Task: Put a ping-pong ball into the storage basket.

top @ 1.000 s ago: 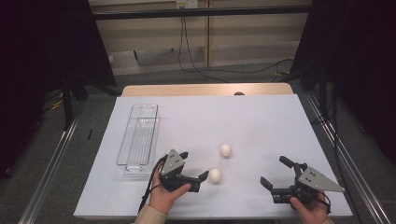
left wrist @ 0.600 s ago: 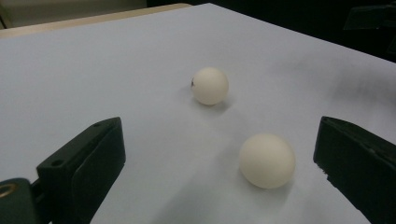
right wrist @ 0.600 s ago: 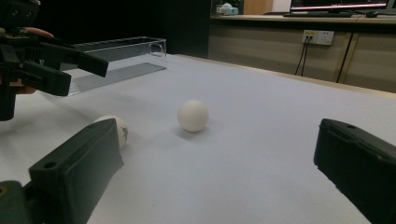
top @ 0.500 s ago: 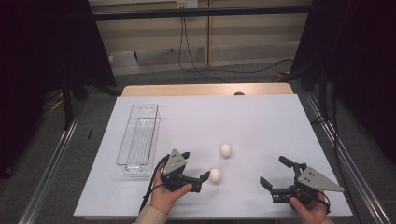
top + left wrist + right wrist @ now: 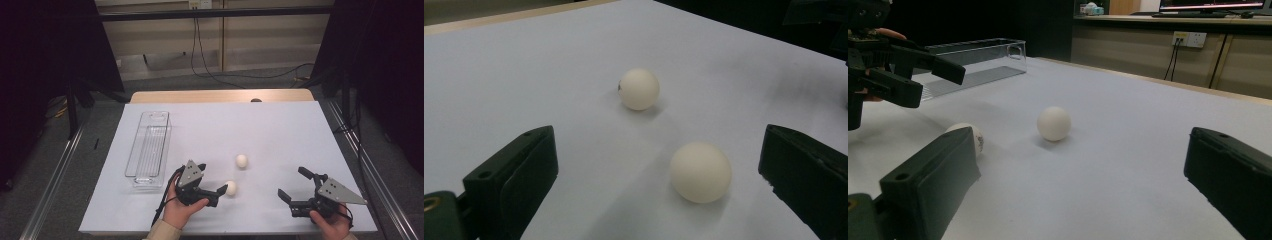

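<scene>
Nothing has shifted, left gripper [image 5: 216,184] open beside near ball [image 5: 230,188], possibly touching, right gripper [image 5: 295,189] open, clear tray [image 5: 149,150] edges faint.

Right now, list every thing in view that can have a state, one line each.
Left gripper: open, jaws either side of the near ball, not touching it.
Right gripper: open, empty.
Near ball: resting on the table, free.
Far ball: resting on the table, free.
Clear bin: upright, empty.
</scene>
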